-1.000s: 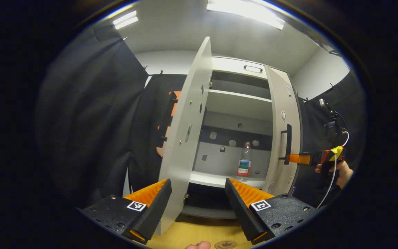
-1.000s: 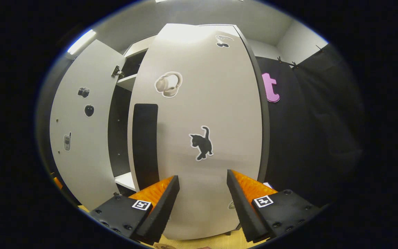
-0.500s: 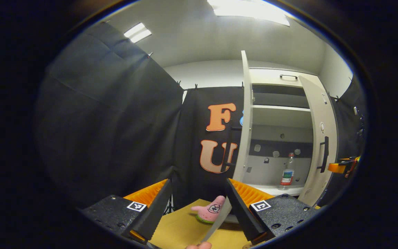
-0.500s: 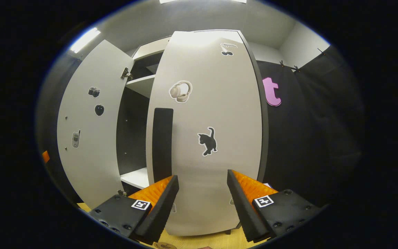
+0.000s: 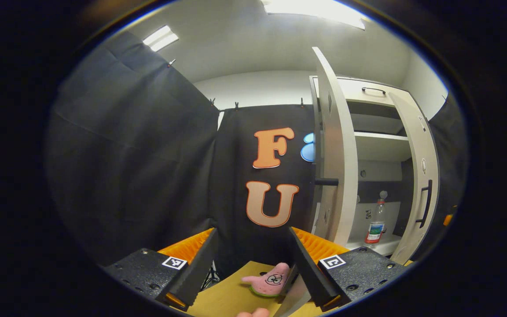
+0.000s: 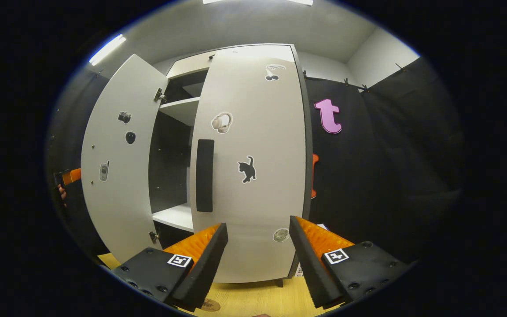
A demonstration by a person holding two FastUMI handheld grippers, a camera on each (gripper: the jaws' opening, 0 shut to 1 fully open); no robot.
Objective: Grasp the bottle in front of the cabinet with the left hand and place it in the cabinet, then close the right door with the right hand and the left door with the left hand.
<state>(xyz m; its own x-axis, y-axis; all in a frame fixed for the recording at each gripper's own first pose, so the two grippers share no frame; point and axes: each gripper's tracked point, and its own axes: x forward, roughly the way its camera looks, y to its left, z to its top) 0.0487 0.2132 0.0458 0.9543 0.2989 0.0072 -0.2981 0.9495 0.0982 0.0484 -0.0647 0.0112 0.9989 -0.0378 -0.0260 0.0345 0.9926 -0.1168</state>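
Observation:
The clear bottle [image 5: 374, 223] with a red label stands upright on the cabinet's lower shelf [image 5: 385, 246]. In the left gripper view the left door [image 5: 333, 154] stands open, seen almost edge-on, its dark handle [image 5: 326, 181] sticking out to the left. My left gripper [image 5: 252, 230] is open and empty, low and left of that door, apart from it. In the right gripper view the right door [image 6: 253, 163] with its dark handle [image 6: 204, 175] is swung most of the way shut. My right gripper [image 6: 257, 223] is open and empty, a short way back from it. The left door [image 6: 117, 167] hangs open.
A pink starfish toy [image 5: 267, 280] lies on the yellow table [image 5: 222, 297] just below my left fingers. Black cloth walls close in on the left and behind. Part of the left gripper [image 6: 71, 175] peeks out past the left door's outer edge.
My left gripper swung left, from facing the cabinet's inside to the outer side of the left door. The right door closed further and my right gripper drew back from it.

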